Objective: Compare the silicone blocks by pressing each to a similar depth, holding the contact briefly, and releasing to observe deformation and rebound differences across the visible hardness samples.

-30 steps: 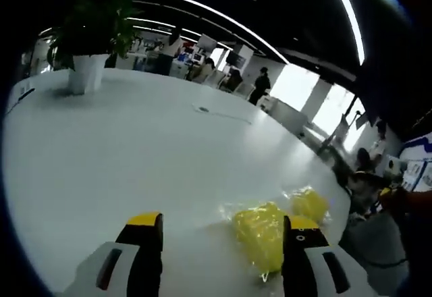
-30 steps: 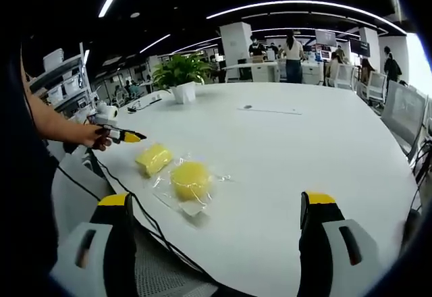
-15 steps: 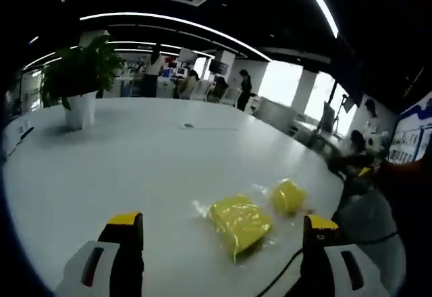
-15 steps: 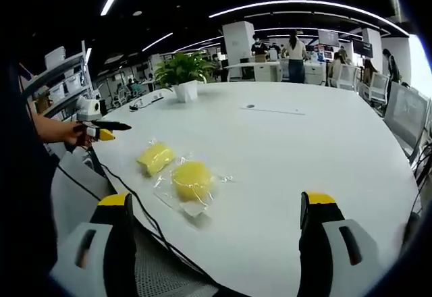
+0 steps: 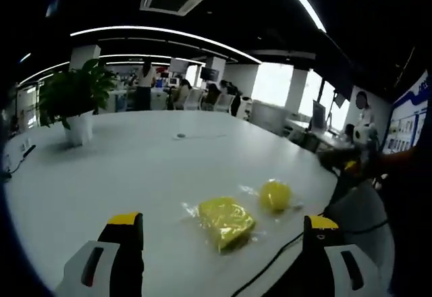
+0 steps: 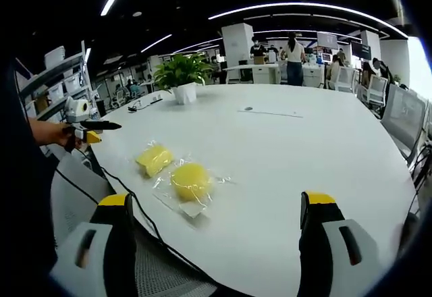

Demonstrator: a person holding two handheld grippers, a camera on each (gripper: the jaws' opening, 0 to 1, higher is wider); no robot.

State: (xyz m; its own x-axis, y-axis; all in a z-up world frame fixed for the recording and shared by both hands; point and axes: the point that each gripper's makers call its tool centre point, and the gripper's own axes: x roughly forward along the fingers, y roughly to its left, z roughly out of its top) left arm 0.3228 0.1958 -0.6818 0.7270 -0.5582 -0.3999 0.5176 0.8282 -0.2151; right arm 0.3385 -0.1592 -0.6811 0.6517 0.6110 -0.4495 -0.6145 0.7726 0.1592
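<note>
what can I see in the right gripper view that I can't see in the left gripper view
Right gripper view alone: the left tool held in a hand off the table's edge, and shelving at the far left. Left gripper view alone: bright windows and a blue wall poster at the right. Both: the white table, the potted plant, the two bagged yellow silicone blocks, and open jaws.

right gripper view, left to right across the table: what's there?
left gripper held at the table edge → squarish yellow silicone block → round yellow silicone block, both in clear wrap → bare white table.
</note>
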